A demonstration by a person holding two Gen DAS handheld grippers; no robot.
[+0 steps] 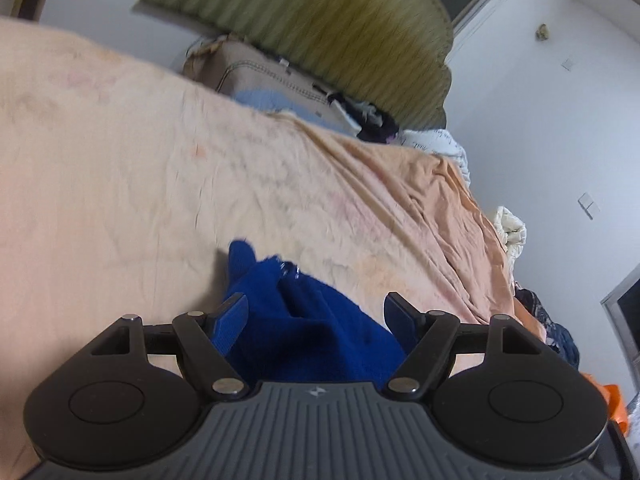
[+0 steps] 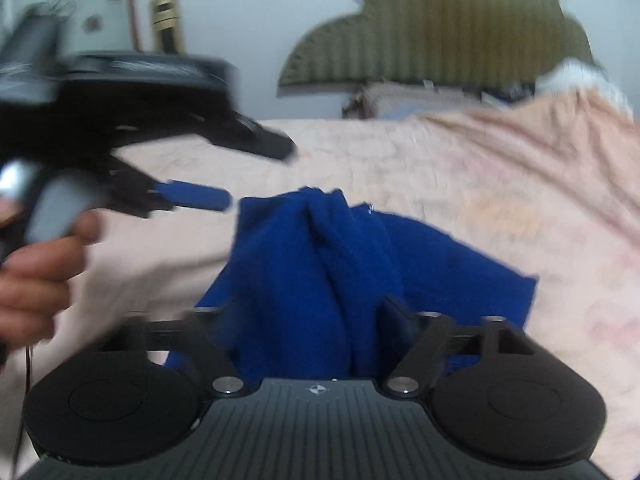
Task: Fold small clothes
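Note:
A small blue garment lies bunched on the peach bed sheet. My left gripper is open, its fingers standing on either side of the cloth without pinching it. In the right wrist view the same blue garment rises in a fold between the wide-set fingers of my right gripper, which is open. The left gripper shows there at the upper left, held in a hand, open, its blue pad just left of the garment's top edge.
A green padded headboard stands at the far end of the bed. A beige pillow, dark clothes and white bedding lie along the bed's far and right edges. White walls surround the bed.

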